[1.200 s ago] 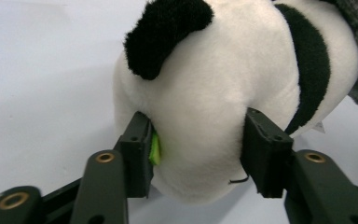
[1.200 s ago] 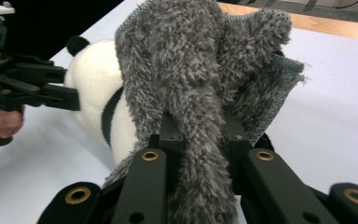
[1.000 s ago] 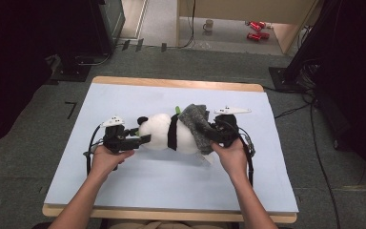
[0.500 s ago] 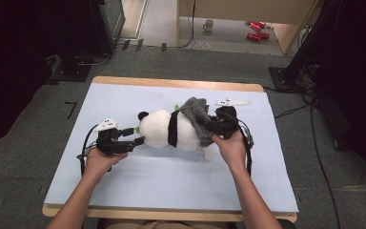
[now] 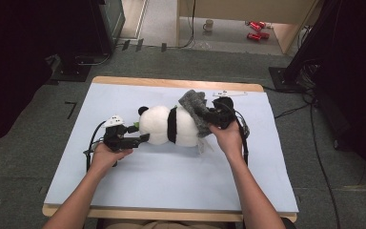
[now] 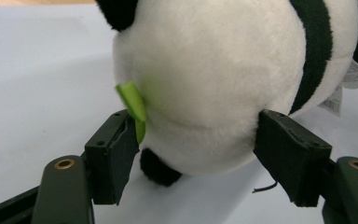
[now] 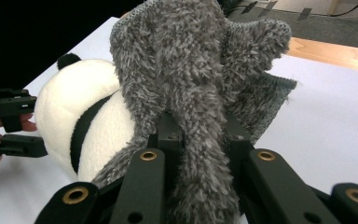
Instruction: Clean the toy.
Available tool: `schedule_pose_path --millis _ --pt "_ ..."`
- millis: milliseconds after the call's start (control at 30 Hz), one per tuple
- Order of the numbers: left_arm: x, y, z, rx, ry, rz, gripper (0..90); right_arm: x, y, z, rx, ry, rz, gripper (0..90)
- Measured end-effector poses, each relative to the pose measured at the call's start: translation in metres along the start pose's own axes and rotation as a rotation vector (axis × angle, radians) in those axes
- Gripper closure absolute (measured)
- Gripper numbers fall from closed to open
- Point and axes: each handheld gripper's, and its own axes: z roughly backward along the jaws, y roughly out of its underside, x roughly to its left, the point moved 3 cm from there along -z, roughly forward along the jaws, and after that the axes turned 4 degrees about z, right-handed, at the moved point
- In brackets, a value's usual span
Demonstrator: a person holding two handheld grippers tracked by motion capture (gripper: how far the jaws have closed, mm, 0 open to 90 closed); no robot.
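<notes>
A black-and-white plush panda lies on its side on the light blue table sheet. My left gripper sits at its head end. Its jaws have just been opening, and they stand open on either side of the head. A green felt leaf brushes one pad. My right gripper is shut on a grey fuzzy knitted cloth at the panda's other end. In the right gripper view the cloth rises bunched from between the jaws of the right gripper, draping against the panda.
The sheet covers a wooden board whose far edge shows. A mug and red cans lie on the floor beyond. Black equipment stands at far left, and cables trail on the right.
My right hand has shifted a little toward the table's far edge, carrying the grey cloth. The left gripper's jaws have spread wider around the panda's head.
</notes>
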Motion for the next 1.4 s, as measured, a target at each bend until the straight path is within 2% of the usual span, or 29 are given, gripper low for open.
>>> schedule_pose_path --millis 67,100,167,267,367,400,533,600,667,700,733,800,833,867,933,1067,1100,1200,1267,1400 --pt "0.002 -0.001 -0.004 -0.010 0.000 0.019 27.3 -0.004 -0.001 -0.003 -0.004 -0.003 -0.014 75.3" --pt "0.002 -0.001 -0.008 0.000 0.003 0.031 26.5 -0.006 -0.002 -0.005 -0.004 -0.002 -0.018 75.3" --pt "0.001 -0.003 -0.014 0.011 0.008 0.022 24.9 -0.009 -0.002 -0.009 -0.010 0.000 -0.025 75.4" --pt "-0.001 -0.008 -0.023 0.011 -0.014 0.013 20.0 -0.010 -0.002 -0.011 -0.010 0.007 -0.026 75.5" --pt "0.000 -0.010 -0.031 0.008 -0.025 0.032 19.3 -0.014 -0.001 -0.011 -0.014 0.006 -0.046 75.4" --pt "0.000 -0.011 -0.033 0.007 -0.022 0.056 22.1 -0.014 -0.001 -0.011 -0.016 0.005 -0.054 75.4" --pt "-0.004 -0.012 -0.032 0.006 -0.053 0.043 44.2 -0.016 -0.001 -0.008 -0.012 -0.018 -0.082 75.4" --pt "-0.006 -0.012 -0.029 0.015 -0.056 0.039 53.8 -0.014 -0.001 -0.006 -0.012 -0.018 -0.078 75.4" --pt "-0.008 -0.012 -0.025 0.026 -0.033 0.052 59.7 -0.012 -0.002 -0.004 -0.012 -0.017 -0.071 75.5" --pt "-0.009 -0.012 -0.022 0.040 0.012 0.075 61.7 -0.011 -0.002 -0.002 -0.012 -0.015 -0.067 75.5" --pt "-0.010 -0.012 -0.018 0.046 0.042 0.080 63.7 -0.009 -0.004 0.001 -0.013 -0.009 -0.056 75.5" --pt "-0.016 -0.014 -0.010 0.056 0.073 0.083 65.8 -0.007 -0.007 0.008 -0.002 -0.012 -0.048 75.6" --pt "-0.020 -0.016 -0.007 0.054 0.092 0.098 66.5 -0.006 -0.009 0.012 0.003 -0.011 -0.046 75.7" --pt "-0.022 -0.018 -0.004 0.052 0.103 0.109 66.9 -0.005 -0.010 0.016 0.008 -0.007 -0.040 75.7" --pt "-0.031 -0.018 0.001 0.067 0.121 0.157 67.1 -0.003 -0.012 0.023 0.007 -0.011 -0.037 75.7" --pt "-0.042 -0.006 0.006 0.120 0.124 0.227 65.8 0.001 -0.012 0.033 0.015 -0.021 -0.032 75.8" --pt "-0.044 0.000 0.005 0.122 0.115 0.223 65.5 0.002 -0.011 0.033 0.024 -0.022 -0.029 75.8" --pt "-0.043 0.008 0.003 0.086 0.088 0.203 63.7 0.000 -0.006 0.032 0.059 0.002 -0.021 75.8" --pt "-0.041 0.010 0.000 0.085 0.065 0.196 62.6 0.001 -0.007 0.036 0.047 0.005 -0.029 75.9" --pt "-0.039 0.012 -0.002 0.085 0.045 0.175 61.1 0.011 -0.018 0.051 0.027 0.023 0.004 75.8"
